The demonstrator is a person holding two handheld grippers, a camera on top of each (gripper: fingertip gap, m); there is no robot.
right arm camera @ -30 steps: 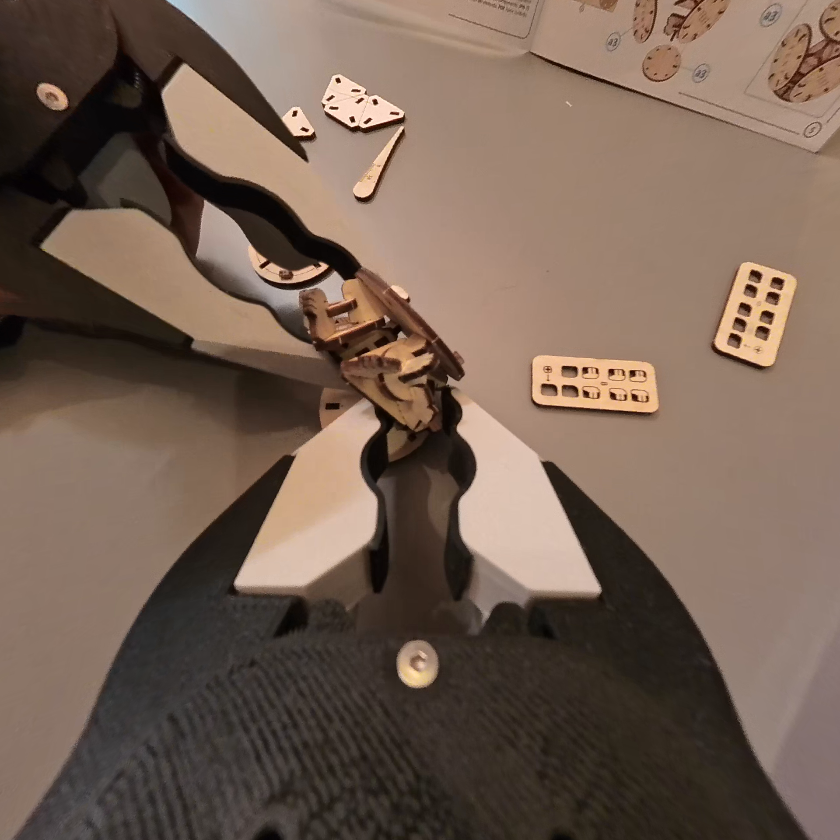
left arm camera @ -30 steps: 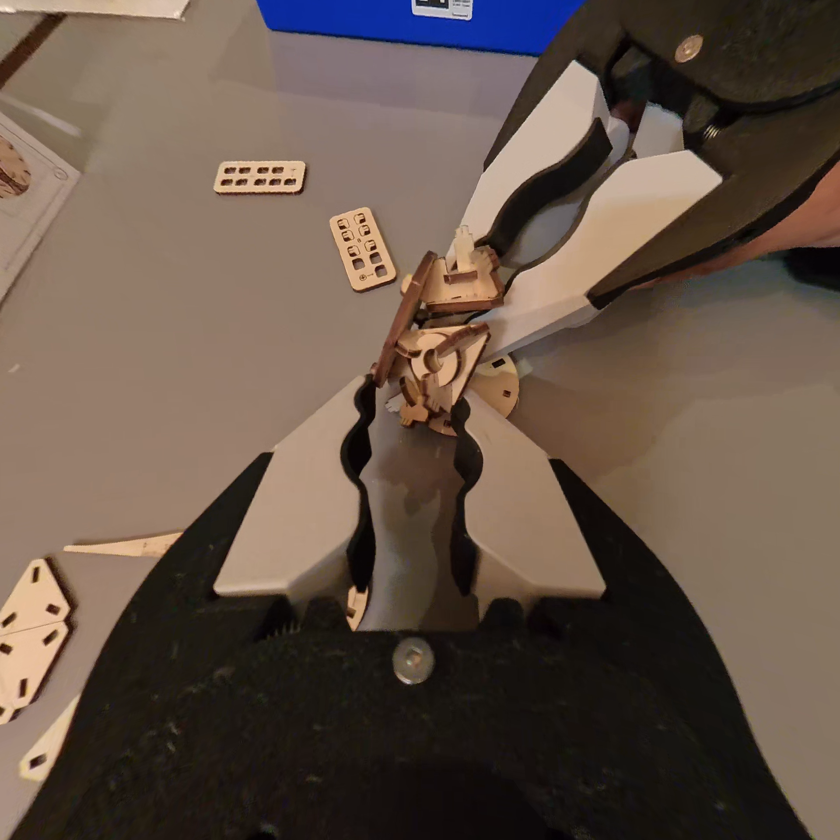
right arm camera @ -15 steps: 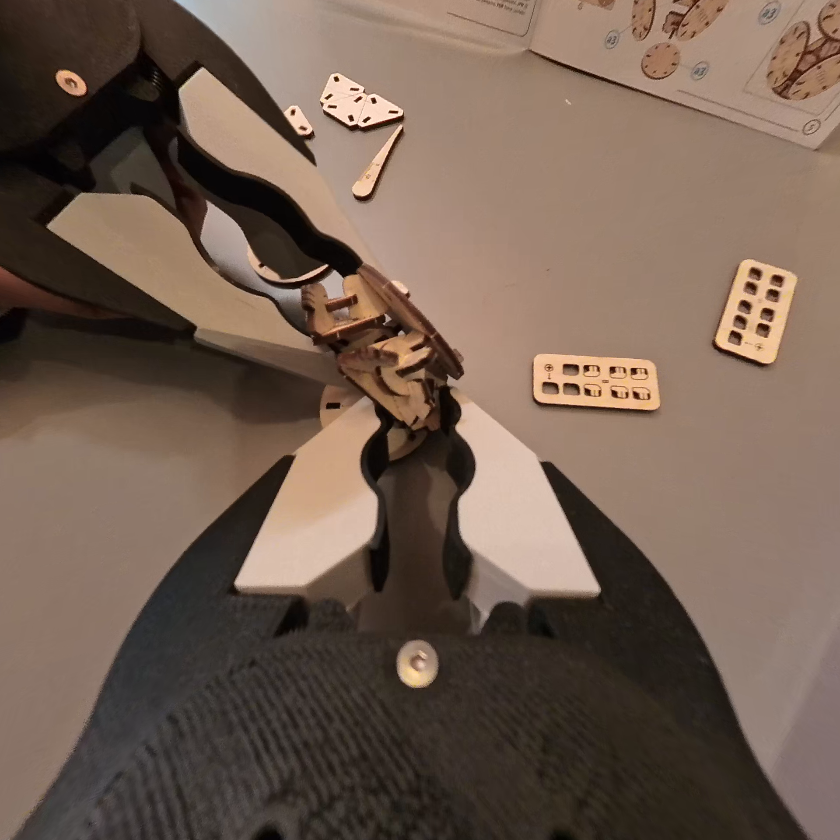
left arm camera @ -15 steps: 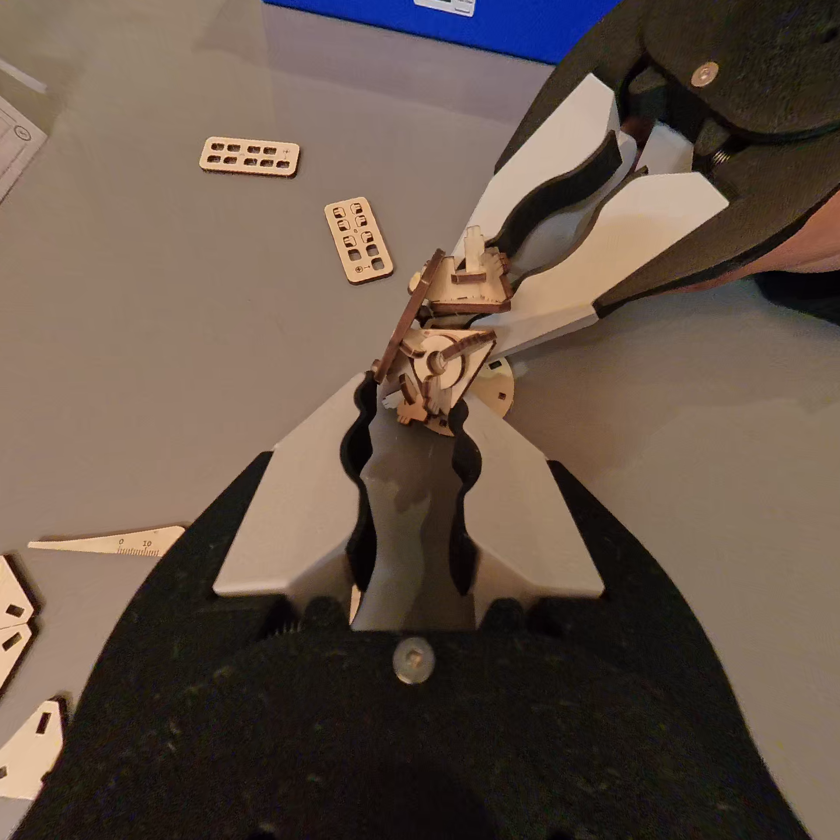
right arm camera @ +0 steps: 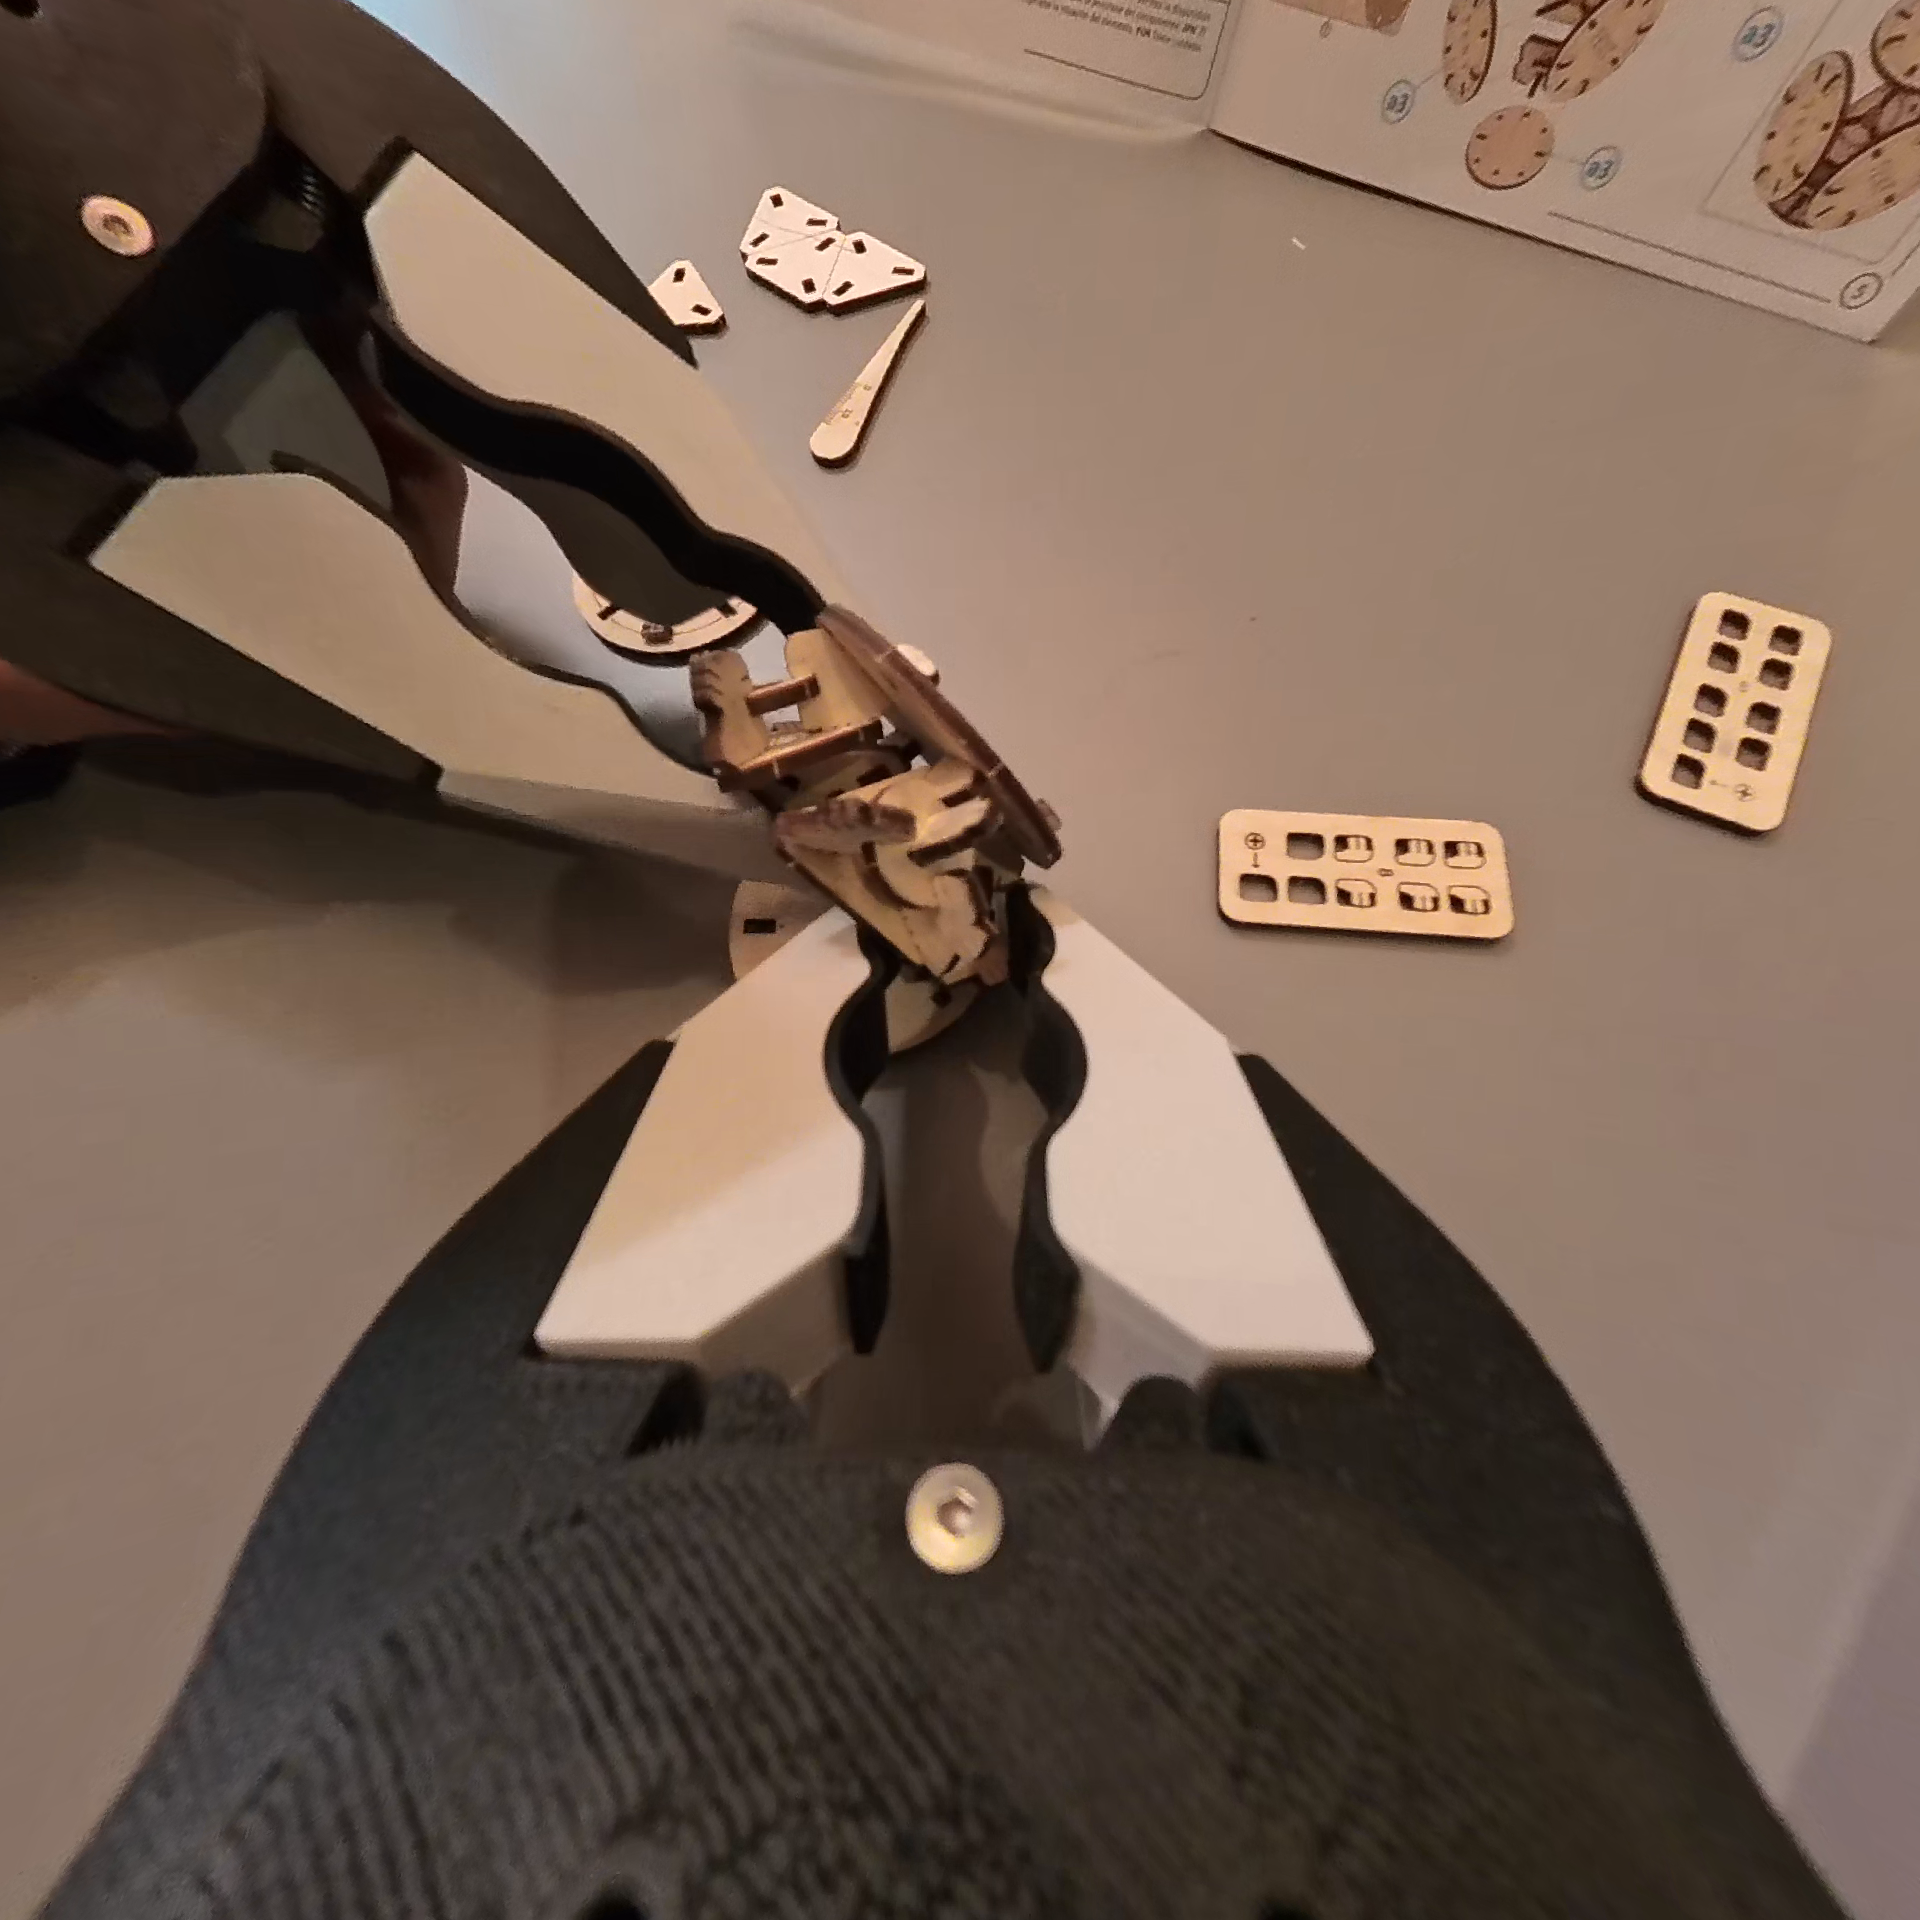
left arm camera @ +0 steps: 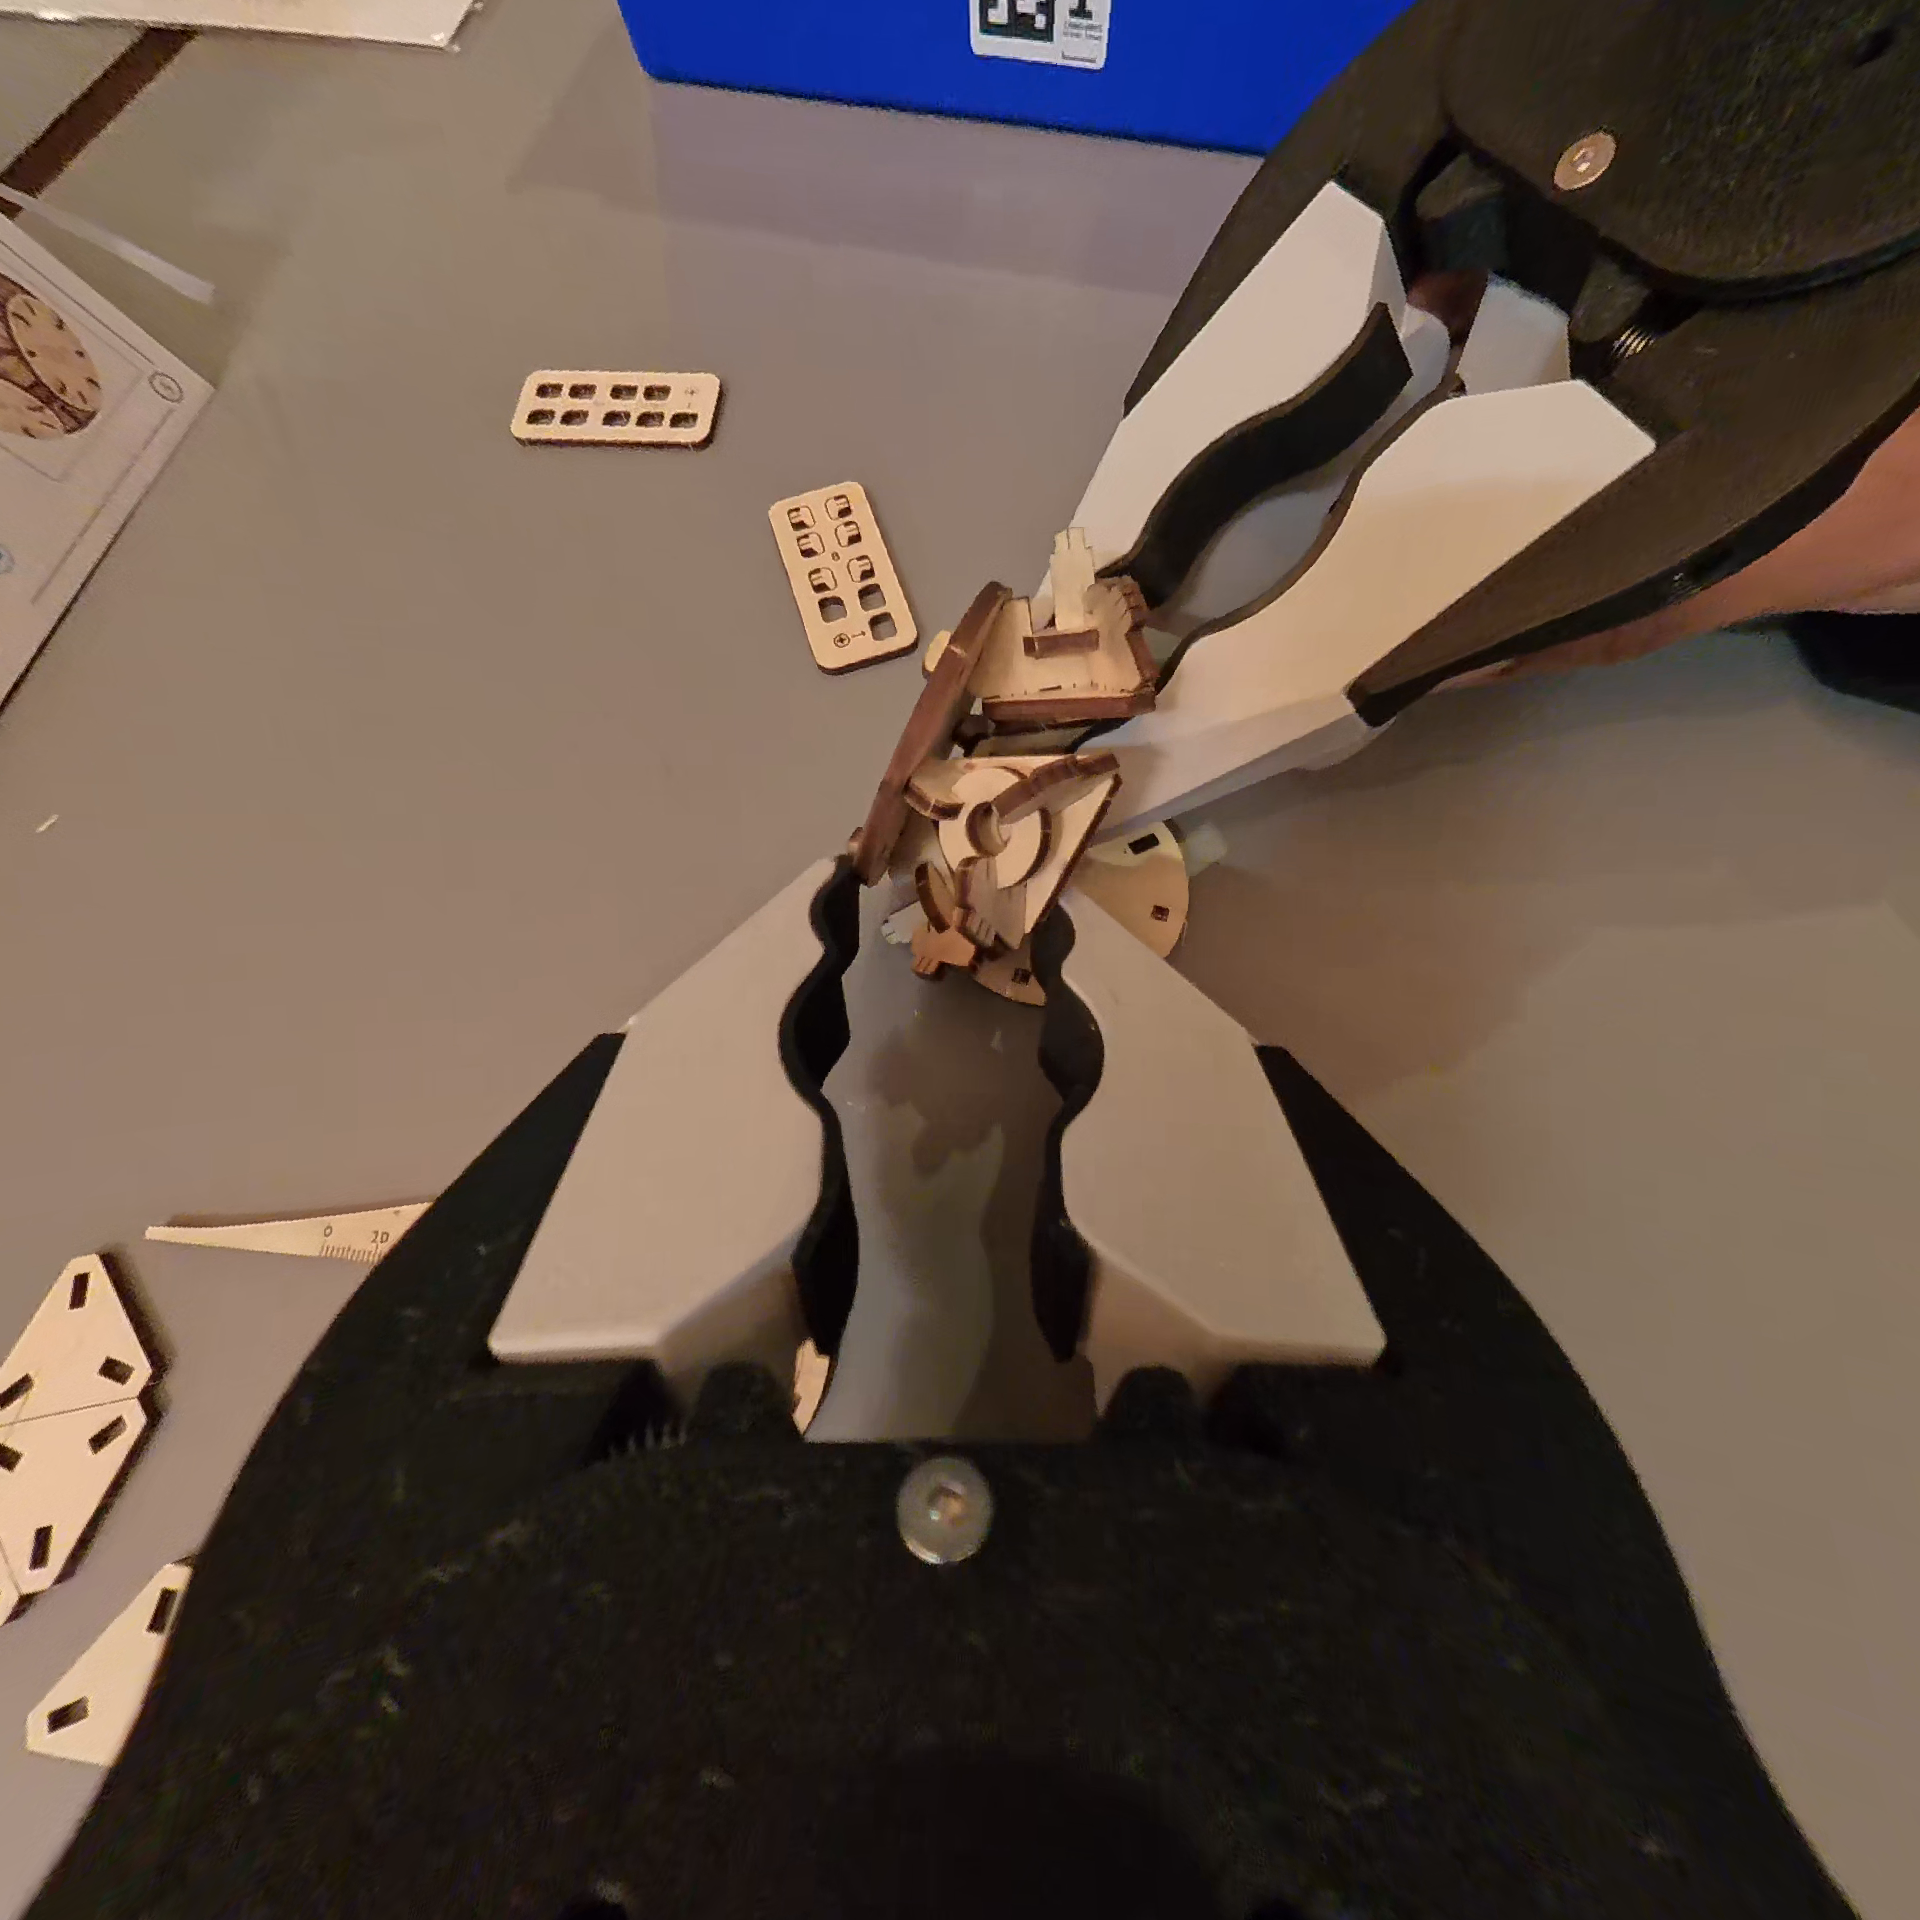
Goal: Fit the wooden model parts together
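Left wrist view: the left hand-held gripper (left arm camera: pixel 940 914) pinches the lower end of a half-built wooden model (left arm camera: pixel 1003 831), the right one clamps its upper block.

Right wrist view: the right hand-held gripper (right arm camera: pixel 951 935) grips it narrowly; loose plates (right arm camera: pixel 1363 875) wait unused on the tabletop (right arm camera: pixel 1351 520) beyond.

The wooden model (left arm camera: pixel 997 790) has tipped slightly, its upper block now nearer the right tool (left arm camera: pixel 1132 665). In the left wrist view the slotted plates (left arm camera: pixel 842 577) on the worktop (left arm camera: pixel 416 831) sit a little lower than half a second ago.

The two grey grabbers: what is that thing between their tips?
A small wooden model spans the gap between the left gripper and the right gripper; both wrist views show it.
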